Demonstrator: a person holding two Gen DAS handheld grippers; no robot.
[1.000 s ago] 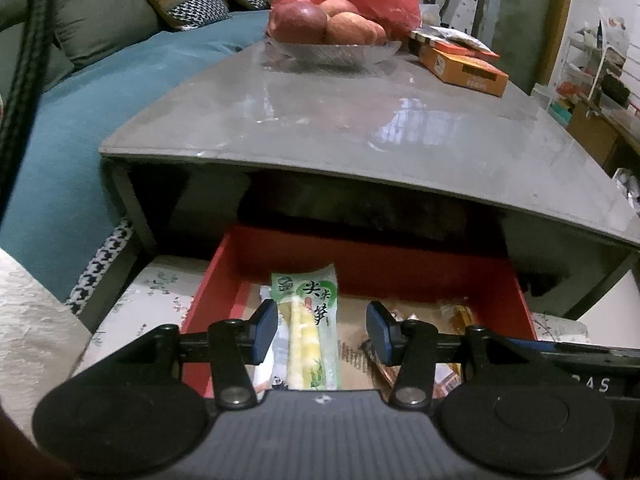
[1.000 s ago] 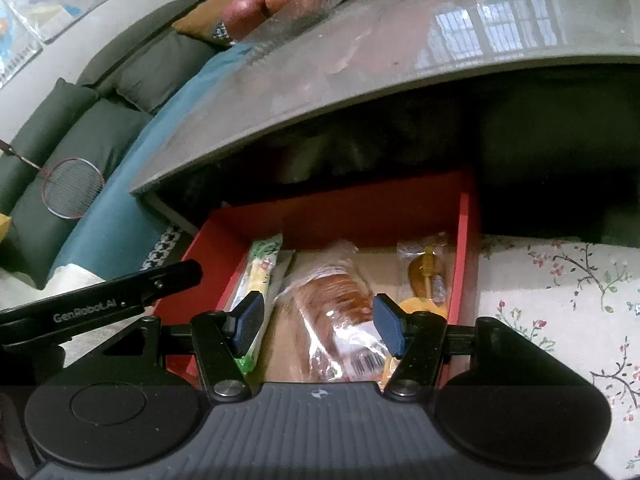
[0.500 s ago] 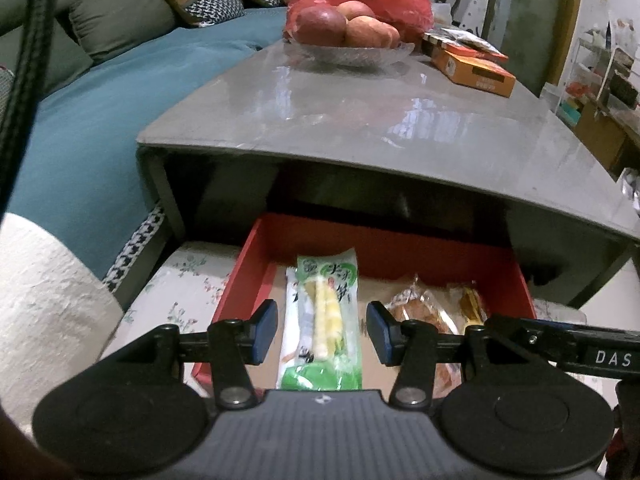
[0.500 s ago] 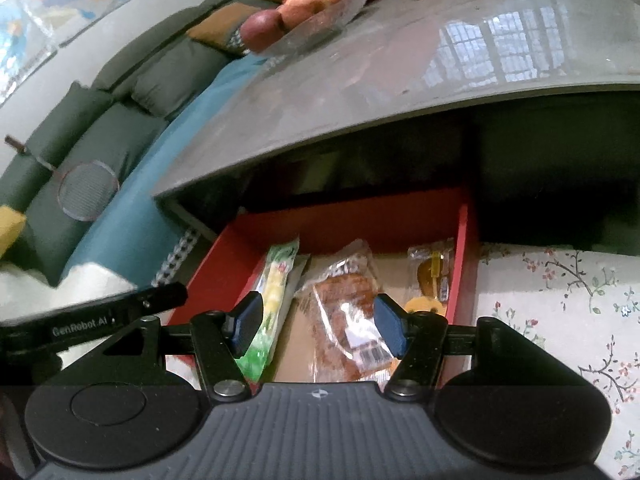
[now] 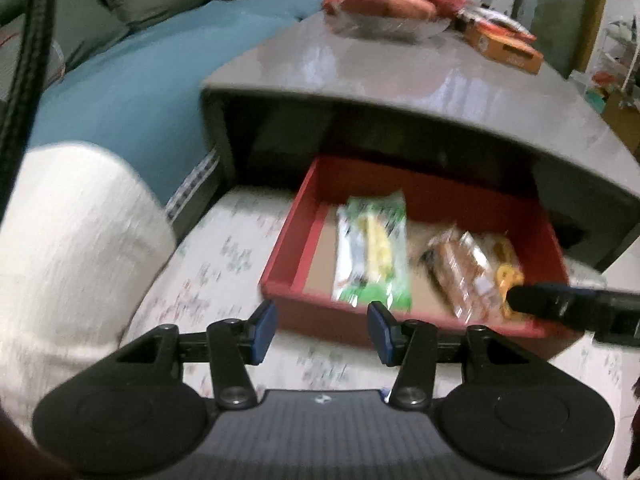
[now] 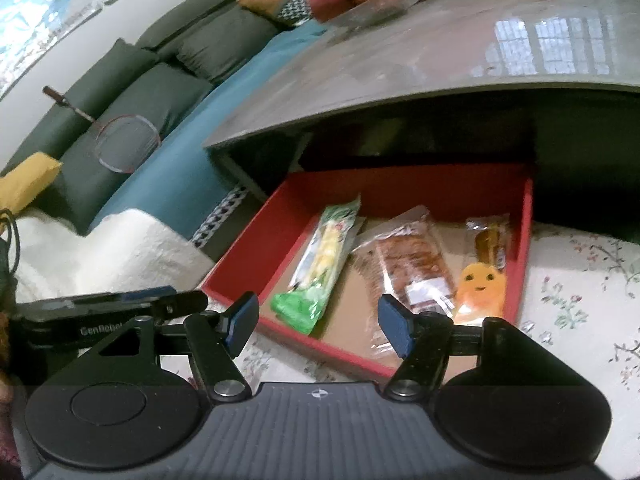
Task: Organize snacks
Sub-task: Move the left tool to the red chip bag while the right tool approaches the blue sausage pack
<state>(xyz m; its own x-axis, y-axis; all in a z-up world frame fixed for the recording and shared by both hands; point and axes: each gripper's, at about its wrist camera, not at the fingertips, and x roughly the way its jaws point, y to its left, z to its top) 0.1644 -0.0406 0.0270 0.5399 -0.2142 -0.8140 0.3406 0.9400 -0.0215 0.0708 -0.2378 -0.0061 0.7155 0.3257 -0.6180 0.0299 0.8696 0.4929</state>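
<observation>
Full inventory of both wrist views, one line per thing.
Tray: 1, red, on the floral cloth under the table.
Green snack pack: 1, green and yellow, left in tray.
Bread pack: 1, brown, clear wrap, tray middle.
Orange snack pack: 1, tray right.
Table: 1, grey.
Fruit bowl: 1, clear, on table.
Orange box: 1, on table.
Racket: 1, on sofa.
Left gripper: open, empty.
Right gripper: empty, jaws just opening.

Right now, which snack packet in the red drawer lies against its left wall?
The green packet; the brown pastry packet lies mid-drawer, the orange one rightmost.
</observation>
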